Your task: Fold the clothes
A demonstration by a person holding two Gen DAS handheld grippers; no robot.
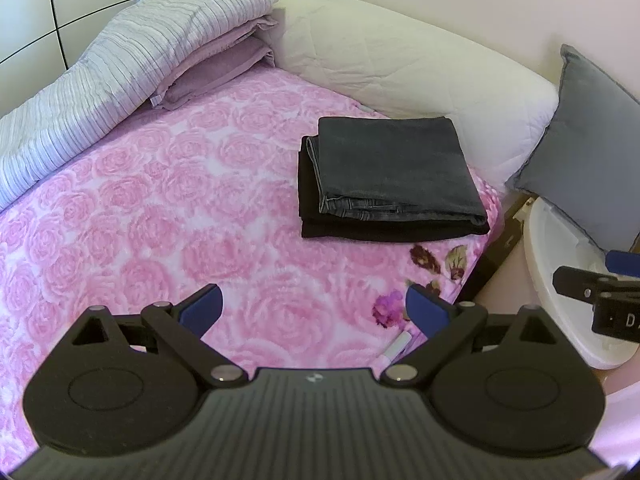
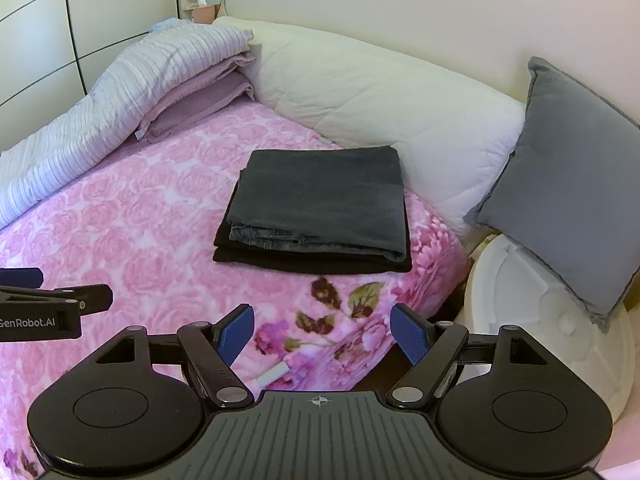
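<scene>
The folded dark jeans [image 2: 320, 204] are seen stacked on a black garment [image 2: 312, 262] on the bed [image 2: 140, 240], ahead of both wide-open, empty hand-held grippers, the right hand-held gripper [image 2: 322, 334] nearer than the left hand-held gripper [image 1: 314, 308].

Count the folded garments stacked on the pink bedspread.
2. The grey jeans lie on top; the black garment lies under them, showing along the near and left edges. More could be hidden between them.
</scene>
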